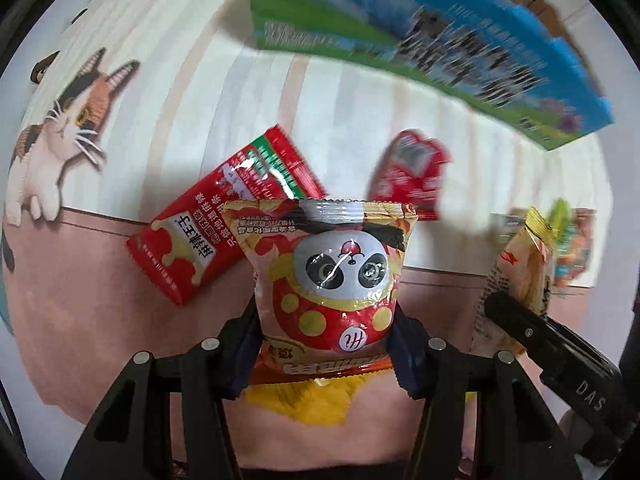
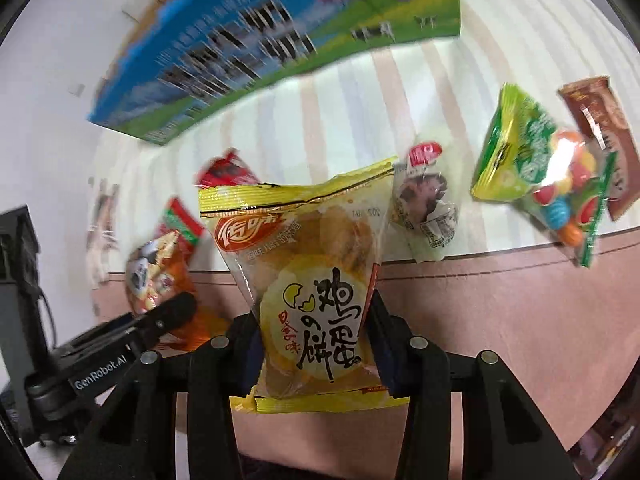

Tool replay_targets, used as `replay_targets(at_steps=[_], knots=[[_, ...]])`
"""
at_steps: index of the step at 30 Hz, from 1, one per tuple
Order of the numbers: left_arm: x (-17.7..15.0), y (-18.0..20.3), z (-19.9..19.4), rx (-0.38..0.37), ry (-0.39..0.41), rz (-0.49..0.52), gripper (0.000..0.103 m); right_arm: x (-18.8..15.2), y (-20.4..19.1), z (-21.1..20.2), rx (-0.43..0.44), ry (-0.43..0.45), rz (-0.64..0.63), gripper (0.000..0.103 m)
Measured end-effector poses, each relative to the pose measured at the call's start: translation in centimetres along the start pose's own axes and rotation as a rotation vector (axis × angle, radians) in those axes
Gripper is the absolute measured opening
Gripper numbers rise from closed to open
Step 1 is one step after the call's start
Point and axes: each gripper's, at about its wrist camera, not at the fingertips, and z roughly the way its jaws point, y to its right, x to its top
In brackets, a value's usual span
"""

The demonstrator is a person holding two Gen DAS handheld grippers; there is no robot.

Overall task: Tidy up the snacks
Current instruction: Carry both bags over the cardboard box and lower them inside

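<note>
- Our left gripper (image 1: 326, 320) has its jaws clamped on the panda packet (image 1: 334, 276), gripped low at the sides so the printed face stays square to the camera.
- Our right gripper (image 2: 316, 336) has its jaws pinched on the yellow egg-cracker bag (image 2: 308, 280), same low side grip; the bag's top seal sticks up free.
- Both packets look lifted clear of the bed cover (image 1: 340, 92). Judgement: we're mid-carry, two snacks at once, heading for the box.
- The blue-and-green carton (image 2: 280, 40) stands on the striped part toward the far edge of the cover. It's the only container in view. Its opening isn't visible and it's blurred, so we can't tell what's inside.
- Still loose on the cover: long red packet (image 1: 224, 224) just behind the panda packet, near the line where stripes meet the pink band; small red packet (image 1: 412, 172) further in on the stripes.
- Right view adds a clear-wrapped snack (image 2: 426, 208) beside the egg-cracker bag, a green candy bag (image 2: 536, 168) and a brown packet (image 2: 600, 132) toward the right edge, those two overlapping.
- Judgement: sorting is early; most snacks are still scattered.
</note>
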Motion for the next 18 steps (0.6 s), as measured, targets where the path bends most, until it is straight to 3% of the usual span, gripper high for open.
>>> replay_targets(at_steps=[2,6,10,13,18], knots=[[-0.7,0.3,-3.1,-0.033,0.045,0.004,0.053,-0.1,-0.8,-2.6,0.038,0.031,-0.007,0.048],[0.9,2.0,-8.6,-0.083,0.139,0.036,0.053,1.5,-3.0,-8.6,0.092,0.101,-0.028,0.048],[6.7,2.5,-13.2,-0.107,0.200,0.070,0.053,4.8,-5.5,-13.1,0.109,0.175,-0.075,0.048],[11.1,3.9,-14.3,-0.098,0.228,0.097,0.053,8.4,-7.0,-14.8,0.107,0.215,-0.088,0.048],[18.5,4.5,-14.2,-0.087,0.193,0.092,0.053,13.9,-8.4,-15.0,0.061,0.227,-0.082,0.048]])
